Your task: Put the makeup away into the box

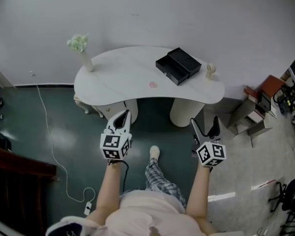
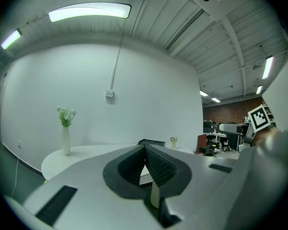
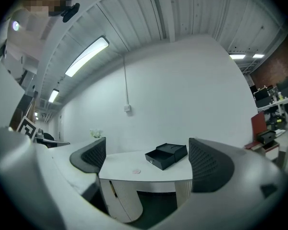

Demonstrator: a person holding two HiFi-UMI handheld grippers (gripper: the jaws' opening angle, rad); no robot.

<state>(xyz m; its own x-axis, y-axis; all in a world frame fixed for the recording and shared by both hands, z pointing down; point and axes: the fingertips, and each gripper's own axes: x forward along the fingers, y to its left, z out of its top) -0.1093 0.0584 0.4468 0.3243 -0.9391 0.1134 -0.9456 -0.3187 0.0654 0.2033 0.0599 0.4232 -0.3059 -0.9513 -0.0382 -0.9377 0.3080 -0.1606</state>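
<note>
Both claws are held in the air, well short of the tabletop (image 1: 118, 75) and with nothing in either.

- **Left claw** (image 1: 123, 114): clenched, pads pressed together, nothing between them in the left gripper view (image 2: 145, 146).
- **Right claw** (image 1: 205, 124): released, jaws wide apart. The right gripper view (image 3: 148, 153) shows only the far-off tabletop through the gap.
- **Black box** (image 1: 178, 65): sits right of centre on the white curved tabletop, with its drawer pulled out toward the near left. It is also seen in the right gripper view (image 3: 166, 155), and part of it shows behind the jaw tips in the left gripper view (image 2: 152, 142).
- **Pink makeup piece** (image 1: 153, 85): small and flat, on the tabletop near-left of the box and apart from it. It lies close to the near edge but not over it, and is also visible from the right gripper (image 3: 136, 171).
- **Vase** (image 1: 86, 60): holds pale flowers and stands upright at the far left edge.
- **Small pale ornament** (image 1: 211, 70): just right of the box, near the right edge.
- **Open room:** a wide bare stretch of tabletop lies between the vase and the box.
- **Floor** (image 1: 54, 132): a dark green stretch lies open between the claws and the tabletop's near edge. A white cable (image 1: 48, 132) trails down its left side.
- **Shelves** (image 1: 255, 113): crowd the right side, past the tabletop's right end.
</note>
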